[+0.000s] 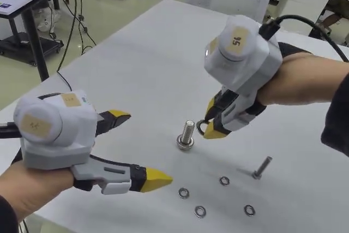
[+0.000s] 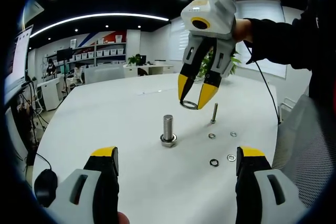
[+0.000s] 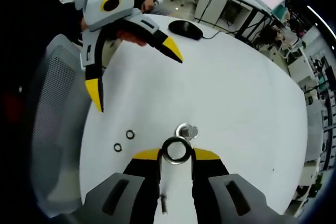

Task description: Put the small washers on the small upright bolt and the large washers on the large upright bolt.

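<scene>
The right claw [image 1: 210,131] is clenching a large washer [image 1: 202,127] between its yellow tips, with a person's hand behind it. It is holding the washer in the air just beside the top of the large bolt [image 1: 186,133], close to it but apart. The large bolt is standing upright on its head near the middle of the white surface [image 1: 142,69].

In the right gripper view, the washer is showing as an open ring pinched between the two jaws, with the bolt's top just beyond it.

The left claw [image 1: 136,147] is hanging released at the near left, its jaws spread wide, well apart from the bolts.

The small bolt [image 1: 262,167] is standing to the right of the large one. Four small washers [image 1: 200,211] are lying flat and loosely scattered on the surface, on the person's side of the two bolts.
</scene>
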`<state>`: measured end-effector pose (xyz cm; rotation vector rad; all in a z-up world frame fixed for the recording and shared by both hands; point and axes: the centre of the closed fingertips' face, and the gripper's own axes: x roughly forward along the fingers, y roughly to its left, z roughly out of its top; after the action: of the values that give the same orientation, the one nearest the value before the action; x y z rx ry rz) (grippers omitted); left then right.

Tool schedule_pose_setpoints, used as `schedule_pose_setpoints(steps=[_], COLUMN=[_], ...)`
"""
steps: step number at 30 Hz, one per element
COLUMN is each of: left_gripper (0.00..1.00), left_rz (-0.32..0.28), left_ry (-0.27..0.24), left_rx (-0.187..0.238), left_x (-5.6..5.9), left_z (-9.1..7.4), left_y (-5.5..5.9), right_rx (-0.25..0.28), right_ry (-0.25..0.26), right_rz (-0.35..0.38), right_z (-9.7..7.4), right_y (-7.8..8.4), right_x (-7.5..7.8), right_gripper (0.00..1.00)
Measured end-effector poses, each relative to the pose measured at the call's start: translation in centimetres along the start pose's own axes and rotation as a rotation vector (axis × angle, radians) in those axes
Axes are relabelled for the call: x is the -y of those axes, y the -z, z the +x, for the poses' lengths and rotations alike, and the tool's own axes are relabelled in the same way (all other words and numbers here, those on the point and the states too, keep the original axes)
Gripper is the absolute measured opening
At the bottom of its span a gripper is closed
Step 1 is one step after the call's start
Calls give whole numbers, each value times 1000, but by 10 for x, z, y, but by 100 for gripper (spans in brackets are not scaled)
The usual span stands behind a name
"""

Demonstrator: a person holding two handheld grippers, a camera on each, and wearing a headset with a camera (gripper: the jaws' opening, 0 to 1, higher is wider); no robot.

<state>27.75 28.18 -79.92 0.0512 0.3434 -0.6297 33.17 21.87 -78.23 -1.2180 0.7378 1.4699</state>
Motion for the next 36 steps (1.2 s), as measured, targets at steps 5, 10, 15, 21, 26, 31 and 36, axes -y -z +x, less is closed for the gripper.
schedule_pose_setpoints(steps=[5,10,15,21,26,31,36], left_gripper=[93,93,93,92,92,92,92], left_rz=[-1,2,-1,-5,-7,-9,-11], left_ry=[-1,3,0,-1,-1,-1,-2], left_rx=[-1,-5,-4,-7,-6,-5,-7], left_x=[0,0,-1,-2,-3,-4,-3], left_z=[-1,-2,-3,-3,-2,-2,-2], left_y=[0,0,0,3,2,2,4], right_rx=[-4,-5,-16,-43,-60,-70,-83], right_ry=[7,0,-25,-53,-69,-81,-91], right_rz=[-18,-32,-44,-48,-46,-43,-40], right_z=[-1,-1,6,15,22,27,32], right_y=[-8,-17,-21,-18,-17,-15,-13], right_x=[10,17,22,25,25,24,25], right_gripper=[22,22,22,22,22,22,22])
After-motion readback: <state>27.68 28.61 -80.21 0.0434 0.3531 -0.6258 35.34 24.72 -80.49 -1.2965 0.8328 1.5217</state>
